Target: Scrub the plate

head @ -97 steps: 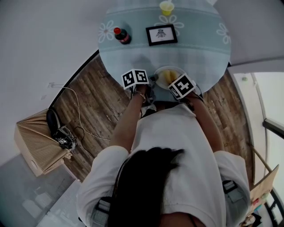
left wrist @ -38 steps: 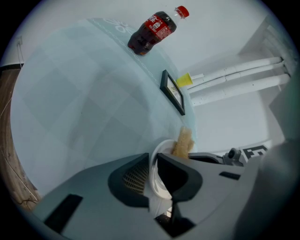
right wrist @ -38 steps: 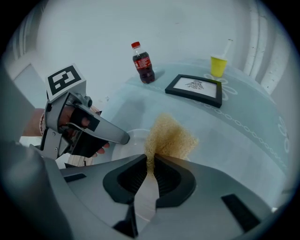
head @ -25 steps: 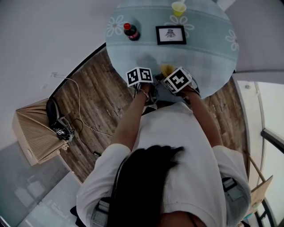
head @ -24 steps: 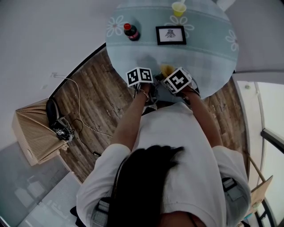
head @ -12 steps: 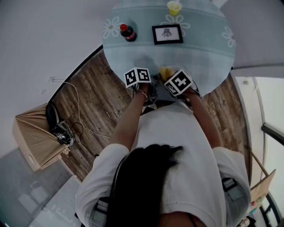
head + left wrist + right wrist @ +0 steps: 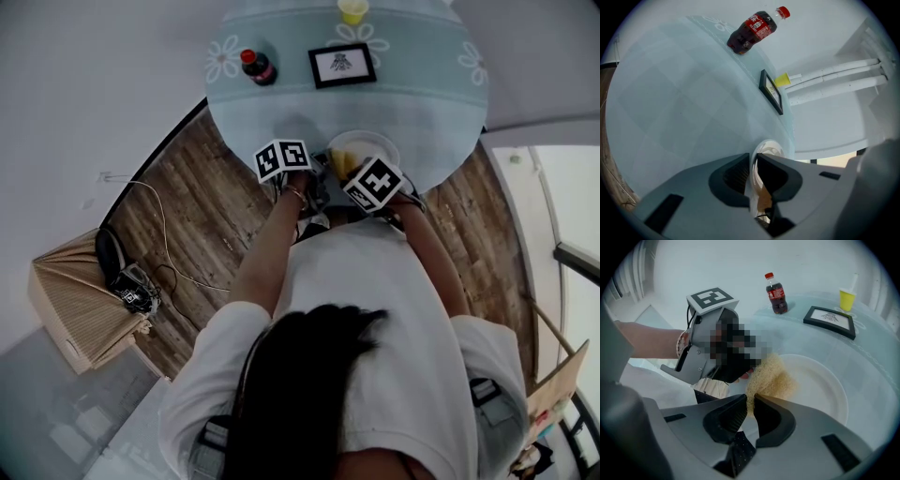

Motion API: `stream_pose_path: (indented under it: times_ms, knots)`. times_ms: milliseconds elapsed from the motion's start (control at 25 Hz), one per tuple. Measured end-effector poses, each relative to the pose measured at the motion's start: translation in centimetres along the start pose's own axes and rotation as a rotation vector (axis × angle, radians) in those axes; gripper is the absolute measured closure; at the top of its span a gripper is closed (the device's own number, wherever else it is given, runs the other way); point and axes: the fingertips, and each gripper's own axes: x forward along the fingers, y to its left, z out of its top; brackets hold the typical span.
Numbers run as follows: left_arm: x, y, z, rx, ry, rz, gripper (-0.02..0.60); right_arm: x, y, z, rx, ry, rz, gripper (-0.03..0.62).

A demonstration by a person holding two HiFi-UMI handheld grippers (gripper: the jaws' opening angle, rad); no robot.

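A white plate lies at the near edge of the round table. My left gripper is shut on the plate's rim, which stands thin between the jaws. Its marker cube sits left of the plate. My right gripper is shut on a tan mesh scrubber, which rests on the near left part of the plate. In the right gripper view the left gripper shows just left of the scrubber. The scrubber also shows as a yellow patch in the head view.
A cola bottle, a black picture frame and a yellow cup stand on the far half of the table. Beside the table on the wooden floor are a tan box and cables.
The right gripper has drawn back a little toward the person with the scrubber, so more of the plate shows. The left gripper keeps its hold on the rim.
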Motion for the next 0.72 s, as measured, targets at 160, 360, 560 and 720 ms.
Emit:
stream_pose_path:
  times_ms: [160,360,560,720]
  knots:
    - [0.0,0.0,-0.1,-0.001,-0.002,0.001,0.522,-0.3,0.3,-1.8,-0.004,0.038,-0.018,0.536]
    - [0.0,0.0,-0.1,0.003,0.001,-0.001,0.522,-0.9,0.0,-4.1,0.042,0.042,-0.043,0.536]
    - [0.0,-0.1,-0.1,0.007,0.002,-0.002,0.522,-2.4,-1.5,-5.9,0.153,-0.006,-0.077,0.536]
    - [-0.1,0.0,-0.1,0.01,0.001,0.004,0.522,-3.6,-3.0,-7.1,0.224,-0.039,-0.107,0.536]
